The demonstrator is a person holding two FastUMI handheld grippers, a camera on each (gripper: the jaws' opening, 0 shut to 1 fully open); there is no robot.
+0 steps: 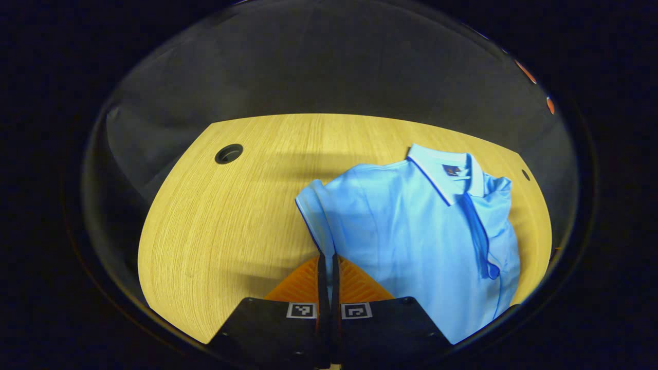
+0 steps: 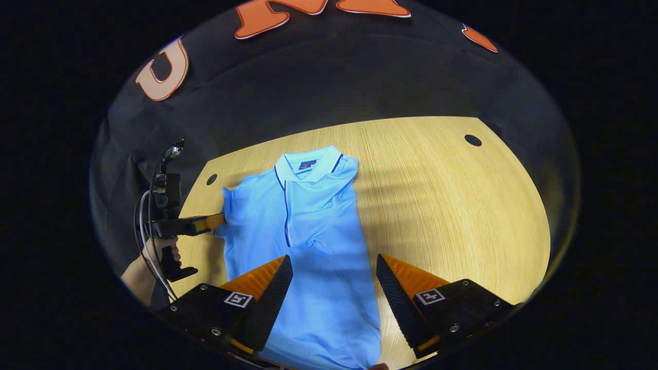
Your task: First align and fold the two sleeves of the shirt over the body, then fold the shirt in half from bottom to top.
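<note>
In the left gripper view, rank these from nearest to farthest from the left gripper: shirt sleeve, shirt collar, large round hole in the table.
1. Light blue shirt sleeve: pinched at the left gripper, straight ahead.
2. White-edged shirt collar: farther, ahead to the right.
3. Large round hole in the wooden table: about as far as the collar, ahead left; too close to call.

Your left gripper view sits low and close, the shirt (image 1: 421,231) right of its jaws; your right gripper view looks down from higher, sharing shirt and bench (image 2: 452,205).
</note>
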